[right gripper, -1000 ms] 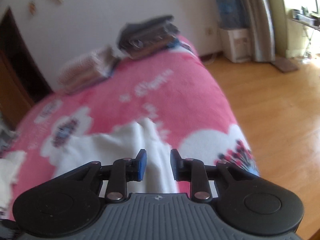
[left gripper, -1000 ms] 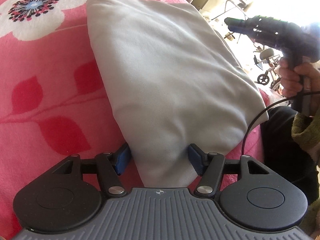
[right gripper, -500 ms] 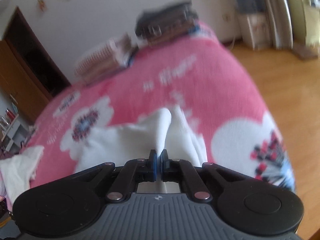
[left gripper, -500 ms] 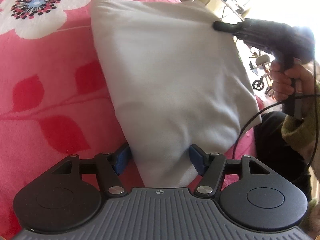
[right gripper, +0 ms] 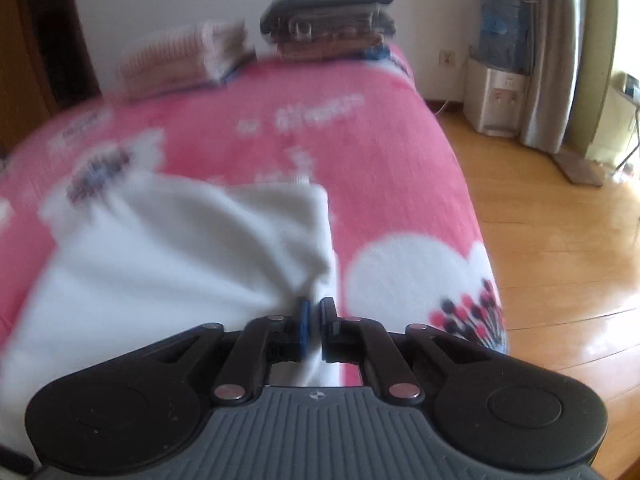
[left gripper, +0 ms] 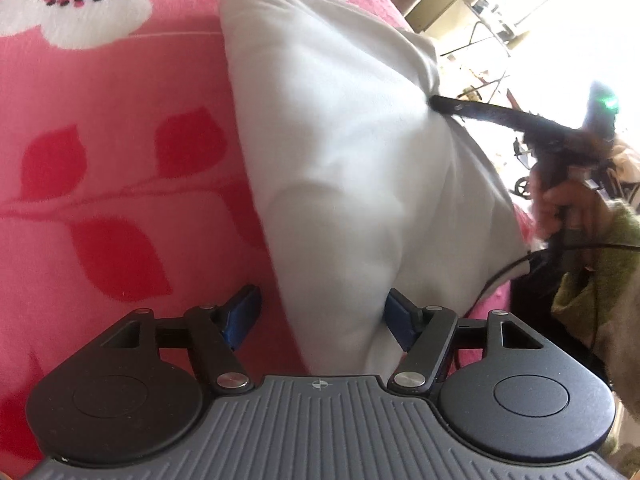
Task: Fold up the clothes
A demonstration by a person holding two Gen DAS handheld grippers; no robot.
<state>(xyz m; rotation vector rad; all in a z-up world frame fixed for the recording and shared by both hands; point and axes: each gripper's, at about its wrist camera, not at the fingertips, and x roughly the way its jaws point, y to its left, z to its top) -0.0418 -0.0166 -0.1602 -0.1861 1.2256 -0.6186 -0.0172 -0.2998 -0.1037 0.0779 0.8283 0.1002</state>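
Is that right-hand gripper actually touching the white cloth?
Touching. The right wrist view shows the right gripper with its fingers pinched shut on a bunched fold of the white cloth.

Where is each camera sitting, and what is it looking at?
Left wrist: sits on the left gripper, looking down along its open fingers at the white garment on the pink blanket; the person's other hand shows.
Right wrist: sits on the right gripper, shut on the garment's edge, facing up the bed to folded stacks; no body shows.
Shared: garment, blanket; the left view also catches the right gripper.
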